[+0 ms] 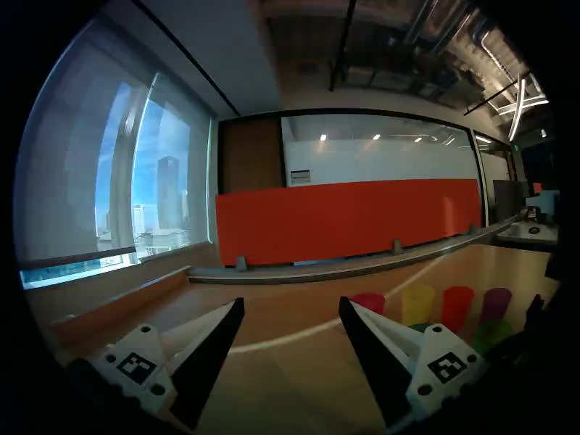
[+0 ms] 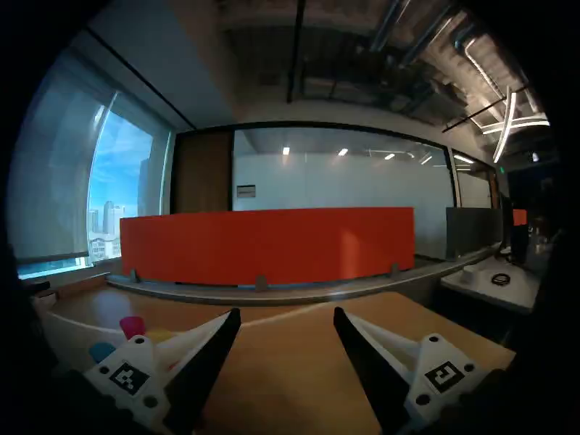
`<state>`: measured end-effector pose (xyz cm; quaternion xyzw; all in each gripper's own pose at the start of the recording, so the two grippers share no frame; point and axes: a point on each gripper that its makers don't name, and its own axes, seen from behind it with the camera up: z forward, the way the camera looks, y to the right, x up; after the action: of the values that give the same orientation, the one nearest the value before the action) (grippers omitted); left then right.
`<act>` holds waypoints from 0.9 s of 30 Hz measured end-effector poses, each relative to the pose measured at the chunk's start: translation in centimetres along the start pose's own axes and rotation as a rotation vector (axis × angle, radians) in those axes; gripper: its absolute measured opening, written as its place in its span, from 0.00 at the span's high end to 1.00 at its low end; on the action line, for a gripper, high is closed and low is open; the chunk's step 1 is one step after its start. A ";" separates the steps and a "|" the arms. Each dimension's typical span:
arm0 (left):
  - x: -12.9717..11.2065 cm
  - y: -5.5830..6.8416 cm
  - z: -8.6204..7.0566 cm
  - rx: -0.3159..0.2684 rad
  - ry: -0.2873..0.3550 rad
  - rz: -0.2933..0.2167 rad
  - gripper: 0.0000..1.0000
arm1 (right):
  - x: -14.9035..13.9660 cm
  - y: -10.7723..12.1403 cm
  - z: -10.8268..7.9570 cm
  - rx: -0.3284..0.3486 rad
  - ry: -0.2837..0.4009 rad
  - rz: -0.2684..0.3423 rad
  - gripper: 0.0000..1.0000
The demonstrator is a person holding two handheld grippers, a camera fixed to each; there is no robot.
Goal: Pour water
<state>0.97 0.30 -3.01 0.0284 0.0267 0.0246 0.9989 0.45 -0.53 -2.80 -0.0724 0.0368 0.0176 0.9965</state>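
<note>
We hold the left tool [image 1: 291, 303], white-bodied with black wedge fingers, spread wide with nothing between its jaws, above the pale wooden surface [image 1: 290, 377]. The right tool [image 2: 286, 313], of the same make, is likewise wide open and empty over that surface. The task's things are small translucent plastic cups standing on the surface. In the left gripper view they sit to the right, just beyond the tool's right finger. There we count four upright in a row: a crimson cup [image 1: 370, 301], a yellow cup [image 1: 418, 303], a red-orange cup [image 1: 457, 304] and a purple cup [image 1: 496, 303]. A green cup [image 1: 491, 333] lies nearer in front of them, upright or tilted we cannot tell. In the right gripper view we count three at the lower left, partly hidden behind the tool's left finger: a pink cup [image 2: 132, 326], a yellow-rimmed cup [image 2: 159, 336] and a blue cup [image 2: 101, 352]. Whether these belong to the same group, and which cup holds water, we cannot tell. We judge such cups light, thin-walled and smooth, so they will slip in a loose grip, buckle under a hard one, and tip easily when nudged. We would take one across the middle of its wall, below the rim, closing gently and keeping it upright until it is over the receiving cup.
</note>
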 end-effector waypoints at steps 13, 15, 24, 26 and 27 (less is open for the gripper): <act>-1.9 0.3 1.2 -0.004 0.006 -0.007 0.03 | 0.2 -0.1 -0.3 -0.011 -0.004 -0.013 0.01; -2.2 0.3 1.4 -0.004 0.003 -0.015 0.03 | 0.1 -0.1 -0.3 -0.012 -0.005 -0.015 0.01; -3.6 0.2 1.8 -0.009 -0.008 -0.044 0.03 | -0.2 0.1 -0.1 -0.011 -0.007 -0.011 0.01; -3.8 0.1 1.8 -0.008 -0.008 -0.048 0.03 | -0.1 0.0 -0.1 -0.010 -0.007 -0.011 0.01; -3.8 0.1 1.8 -0.008 -0.008 -0.049 0.03 | -0.1 0.0 -0.1 -0.009 -0.007 -0.012 0.01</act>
<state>-2.75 0.12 -0.98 0.0238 0.0232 0.0002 0.9994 0.37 -0.57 -2.93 -0.0772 0.0330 0.0118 0.9964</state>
